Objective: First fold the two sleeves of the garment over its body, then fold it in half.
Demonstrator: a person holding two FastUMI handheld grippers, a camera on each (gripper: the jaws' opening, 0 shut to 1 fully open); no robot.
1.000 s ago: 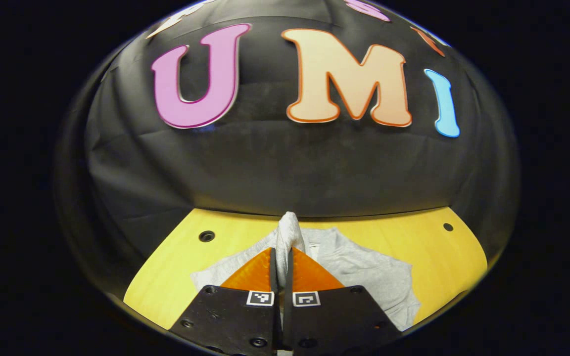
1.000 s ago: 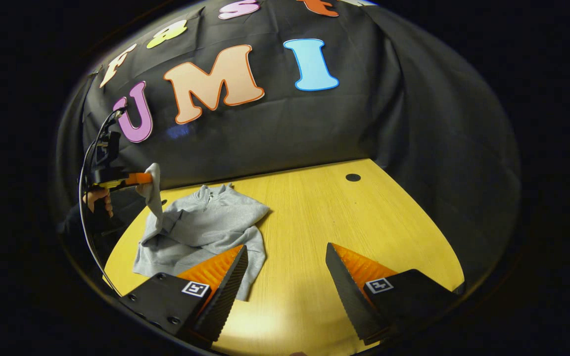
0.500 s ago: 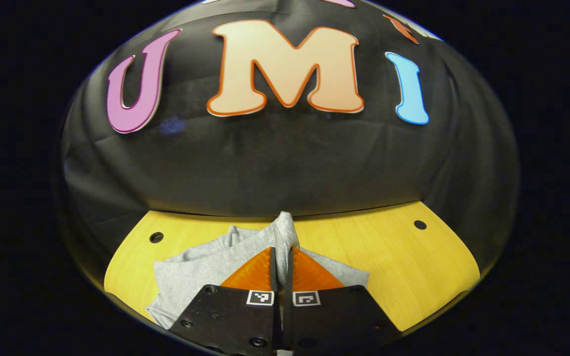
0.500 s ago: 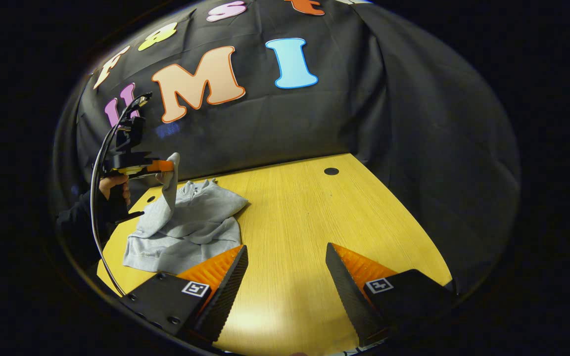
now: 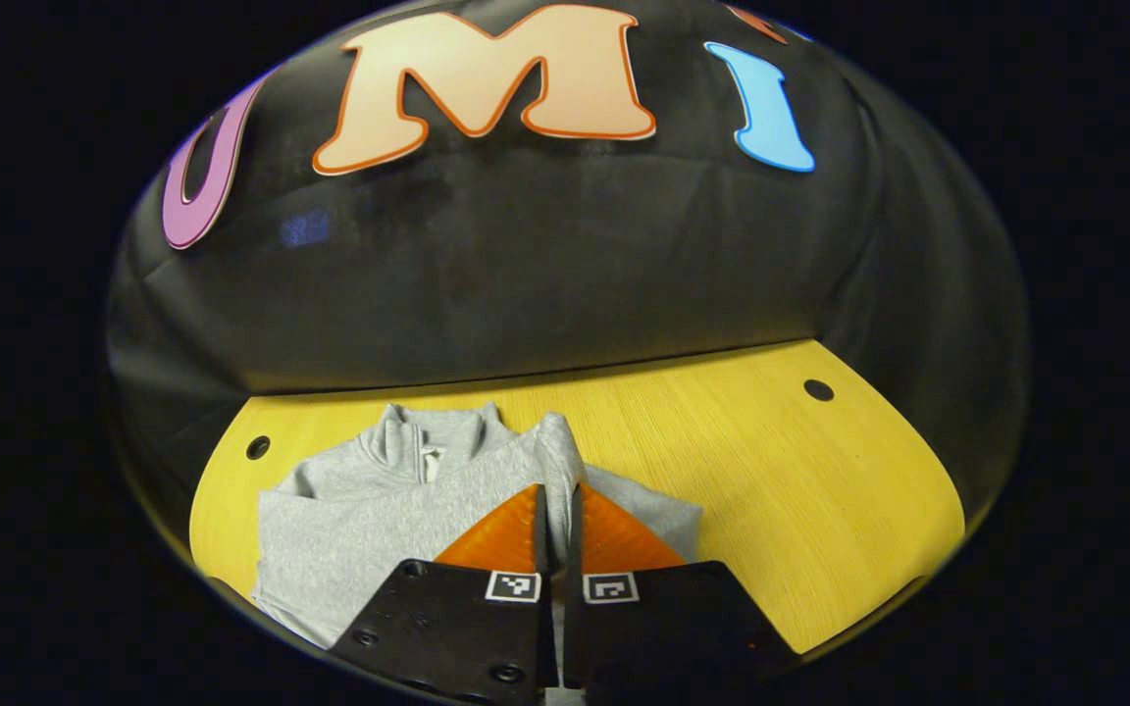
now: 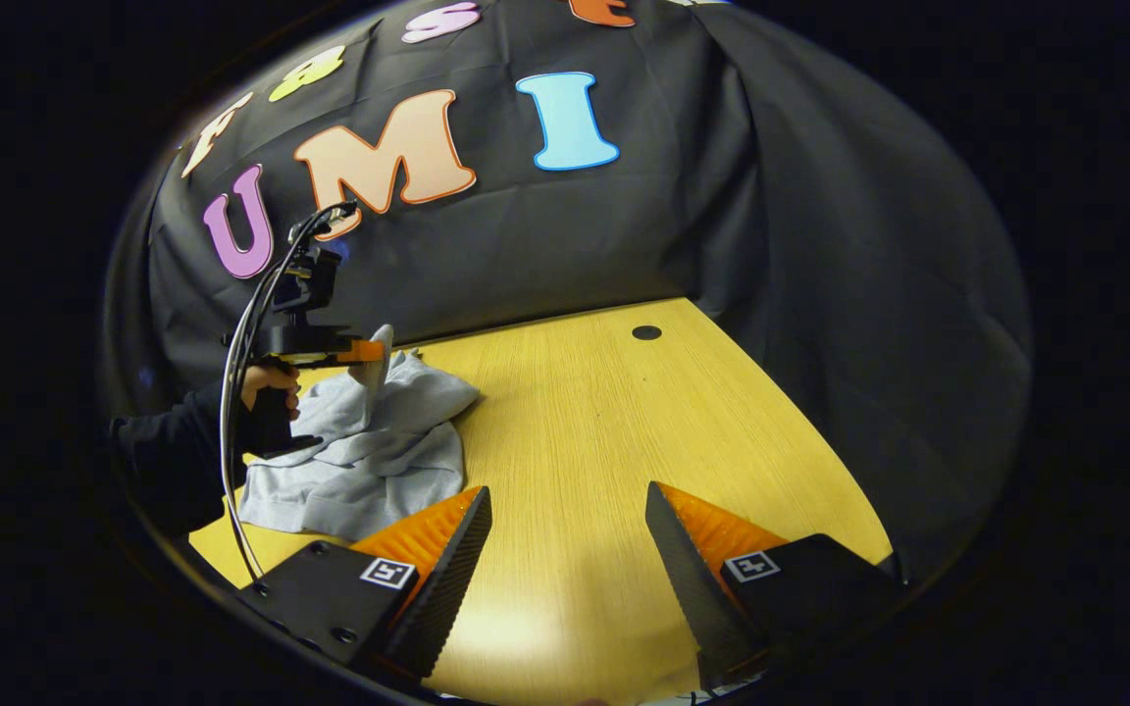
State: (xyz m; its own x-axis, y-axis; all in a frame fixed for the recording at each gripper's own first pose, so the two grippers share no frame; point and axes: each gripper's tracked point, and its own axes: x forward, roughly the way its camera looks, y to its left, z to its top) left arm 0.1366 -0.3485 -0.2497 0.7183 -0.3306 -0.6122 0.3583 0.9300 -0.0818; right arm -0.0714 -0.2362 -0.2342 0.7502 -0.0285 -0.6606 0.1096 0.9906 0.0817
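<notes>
- Since the earlier frames, left tongs (image 5: pixel 557 500), clamped on the grey sweatshirt (image 5: pixel 369 520) sleeve (image 5: pixel 557 453), have carried it across the body.
- Sweatshirt lies on the yellow bench (image 6: pixel 604 431).
- Right tongs (image 6: pixel 570 549) hang wide, empty.
- Judgement: sleeve fold nearly complete; release follows.

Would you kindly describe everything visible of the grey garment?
The grey garment is a soft, fleecy pullover with a stand-up collar and short zip, lying rumpled on the yellow wooden table. One sleeve is pinched in the left tongs and lifted across the body. The open right tongs are apart from it.
</notes>
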